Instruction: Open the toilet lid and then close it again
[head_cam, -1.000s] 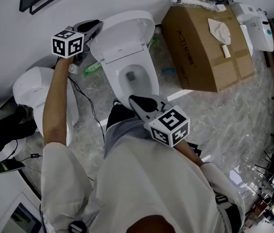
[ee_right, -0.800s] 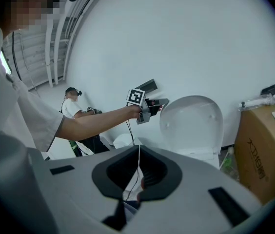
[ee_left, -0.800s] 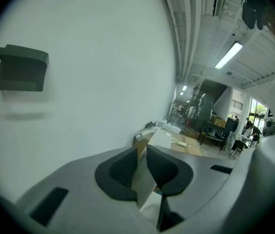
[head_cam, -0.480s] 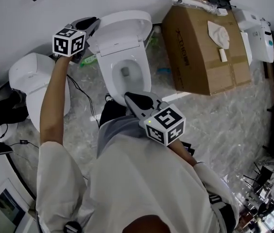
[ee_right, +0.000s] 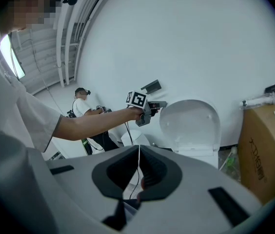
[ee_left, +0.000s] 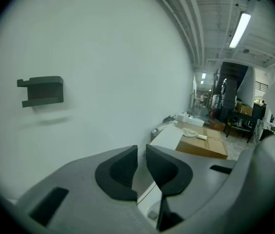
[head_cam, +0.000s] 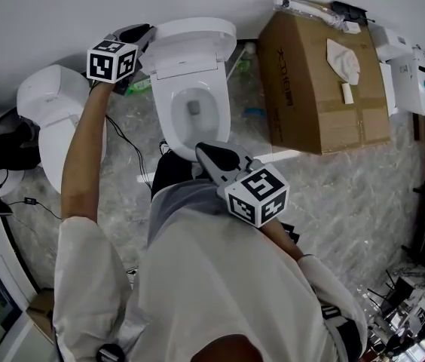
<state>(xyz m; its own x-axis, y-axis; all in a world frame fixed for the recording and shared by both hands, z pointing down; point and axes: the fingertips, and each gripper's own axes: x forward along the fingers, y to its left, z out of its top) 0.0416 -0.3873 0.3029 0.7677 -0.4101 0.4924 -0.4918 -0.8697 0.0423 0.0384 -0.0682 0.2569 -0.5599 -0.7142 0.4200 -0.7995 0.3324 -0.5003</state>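
The white toilet [head_cam: 194, 108] stands against the wall with its lid [head_cam: 194, 40] raised upright. My left gripper [head_cam: 145, 35] reaches to the lid's left edge. In the left gripper view its jaws [ee_left: 141, 152] stand at a narrow gap with the thin lid edge [ee_left: 169, 138] running between them. The right gripper view shows the same grip, the left gripper [ee_right: 159, 104] at the rim of the lid [ee_right: 191, 123]. My right gripper [head_cam: 201, 151] hangs near the bowl's front, close to the person's body. Its jaws [ee_right: 138, 150] are shut with nothing in them.
A large cardboard box [head_cam: 325, 81] sits right of the toilet, with a white appliance [head_cam: 408, 59] beyond it. A second white toilet [head_cam: 47, 104] stands at the left, with cables [head_cam: 133, 153] on the marble floor. A black bracket [ee_left: 42, 90] is on the wall. Another person [ee_right: 86, 111] stands behind.
The head view has swung a little, so the toilet sits more squarely in it. The left gripper stays at the raised lid's edge. The right gripper has barely shifted against the bowl.
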